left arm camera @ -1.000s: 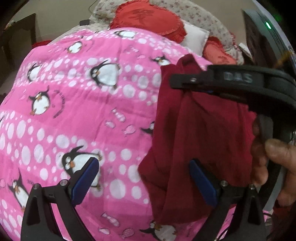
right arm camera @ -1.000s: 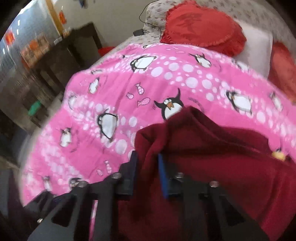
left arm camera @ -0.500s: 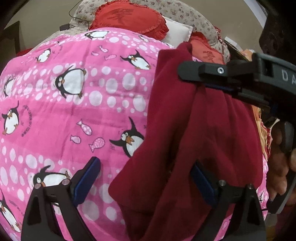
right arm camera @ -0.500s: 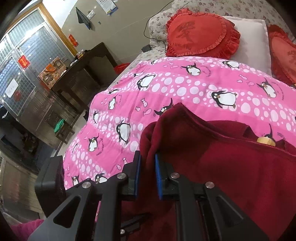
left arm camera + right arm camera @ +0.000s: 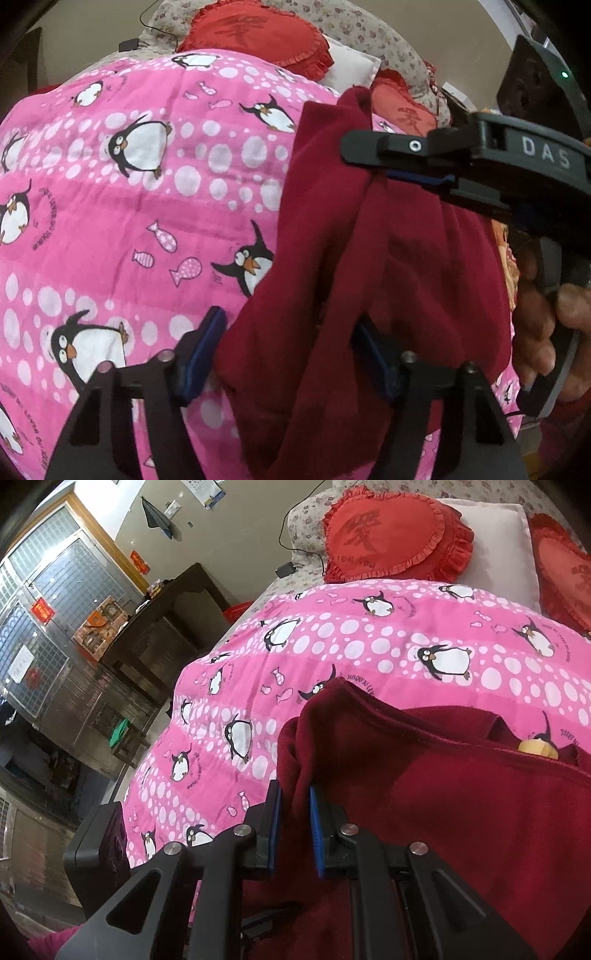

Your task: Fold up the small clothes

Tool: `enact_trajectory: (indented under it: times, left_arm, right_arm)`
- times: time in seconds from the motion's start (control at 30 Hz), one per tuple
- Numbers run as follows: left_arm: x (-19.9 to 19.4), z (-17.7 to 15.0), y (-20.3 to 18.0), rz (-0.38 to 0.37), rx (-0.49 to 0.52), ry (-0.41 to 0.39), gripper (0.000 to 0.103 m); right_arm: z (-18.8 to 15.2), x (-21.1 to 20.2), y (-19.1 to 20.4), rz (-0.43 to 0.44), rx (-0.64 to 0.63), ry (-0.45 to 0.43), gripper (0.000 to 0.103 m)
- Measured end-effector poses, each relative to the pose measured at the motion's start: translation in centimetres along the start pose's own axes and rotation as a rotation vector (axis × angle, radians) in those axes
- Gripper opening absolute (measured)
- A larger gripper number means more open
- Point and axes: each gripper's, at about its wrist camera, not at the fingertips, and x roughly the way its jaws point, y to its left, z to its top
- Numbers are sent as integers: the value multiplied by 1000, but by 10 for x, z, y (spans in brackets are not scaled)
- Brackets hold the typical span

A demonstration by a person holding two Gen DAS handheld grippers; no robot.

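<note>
Over the pink penguin bedspread (image 5: 155, 229), my right gripper (image 5: 293, 823) pinched the dark red garment's (image 5: 369, 258) edge; my left gripper's (image 5: 291, 354) fingers stood wide around its hanging fold.

A pink penguin-print quilt (image 5: 369, 657) covers the bed. At its far end a red heart-shaped cushion (image 5: 391, 535) leans on a white pillow (image 5: 495, 535), and a second red heart cushion (image 5: 565, 572) lies to the right of that pillow. Off the quilt's left edge stands a dark wooden table (image 5: 166, 627), with metal-grilled doors (image 5: 40, 602) beyond it.
</note>
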Motion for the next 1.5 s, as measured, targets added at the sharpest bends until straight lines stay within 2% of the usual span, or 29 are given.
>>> enact_trajectory:
  times: [0.13,0.2,0.27,0.37,0.57,0.67,0.8,0.83,0.87,0.97,1.03,1.1,1.27,1.37,1.47,1.5]
  left_arm:
    - [-4,-9,3,-32,-37,-15,51]
    - [-7,-13,1,-27,-37,-28,47]
    - [-10,-15,-2,-16,-28,-38,46]
    - [-12,-17,-8,3,-7,-48,46]
    - [-11,-15,-14,4,2,-49,46]
    - [-10,-15,-15,6,0,-45,46]
    - [-9,-13,-17,20,9,-44,47]
    - [-8,-12,-18,26,14,-44,47]
    - [-8,-12,-20,35,21,-45,49]
    - [-7,-11,-24,56,32,-50,53]
    - [-6,-10,-27,70,37,-52,57]
    - [-4,-9,-28,79,35,-52,64]
    - [0,-6,-27,76,8,-42,67]
    - [-1,-5,-32,79,25,-33,64]
    - [-5,-3,-43,80,54,-13,40]
    - [-6,-2,-47,79,61,-6,37]
  right_arm:
    - [2,4,2,8,37,22,0]
    - [3,5,7,-4,44,29,8]
    - [6,7,16,-40,33,34,21]
    - [10,13,30,-110,-5,52,32]
    - [18,41,50,-293,-85,122,38]
    - [18,57,43,-303,-67,156,38]
    - [14,57,31,-256,-24,129,37]
    - [13,53,26,-235,-6,115,32]
    - [12,51,22,-225,5,110,22]
    - [10,43,9,-154,38,110,8]
    - [7,38,2,-107,54,103,3]
    - [5,35,-1,-83,59,96,0]
    - [1,26,-1,-44,45,75,0]
    - [1,20,0,-22,45,66,0]
    - [2,7,-1,-1,43,53,0]
    - [2,1,-1,2,38,47,0]
